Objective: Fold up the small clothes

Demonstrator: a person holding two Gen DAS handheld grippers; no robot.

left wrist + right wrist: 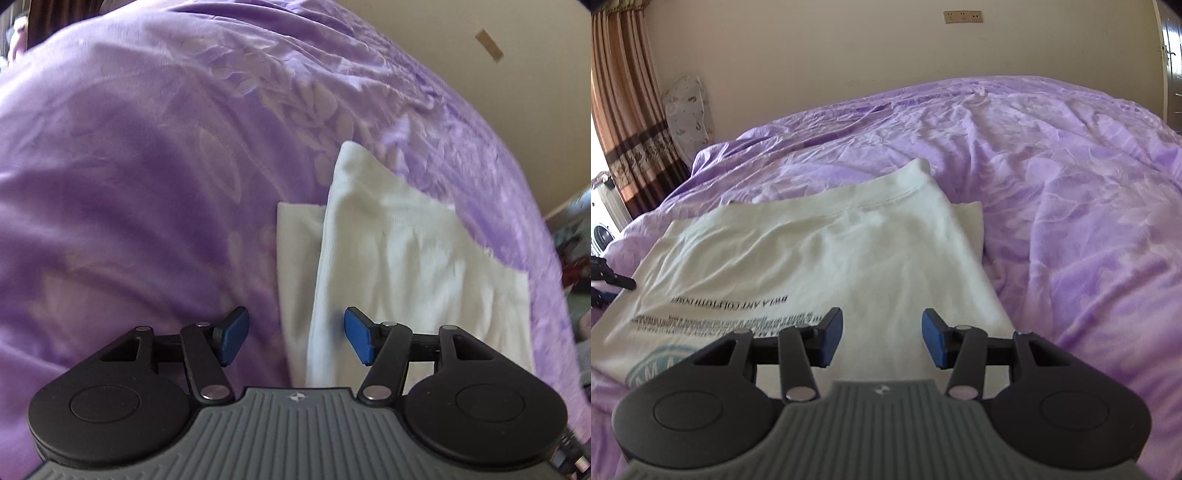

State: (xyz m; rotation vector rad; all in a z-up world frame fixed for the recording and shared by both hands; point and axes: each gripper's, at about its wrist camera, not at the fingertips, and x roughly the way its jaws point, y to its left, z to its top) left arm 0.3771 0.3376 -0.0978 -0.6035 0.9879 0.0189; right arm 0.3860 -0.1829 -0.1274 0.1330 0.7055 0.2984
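Between the spread jaws of the left gripper [295, 341]: folded edge of a white shirt [399, 258] on the purple bedspread [129, 184], nothing pinched. Ahead of the right gripper [882, 338] (jaws also apart, empty): same shirt, laid flat, probably for the next fold.

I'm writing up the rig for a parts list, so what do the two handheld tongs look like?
Both match. The left tongs and right tongs each have two blue rectangular pads on black linkage arms with silver pivot pins. Behind them sit two round black housings either side of a grey ribbed body bearing a small round emblem. No hands or sleeves show. A bit of cable or connector shows at the lower right edge of the left view.
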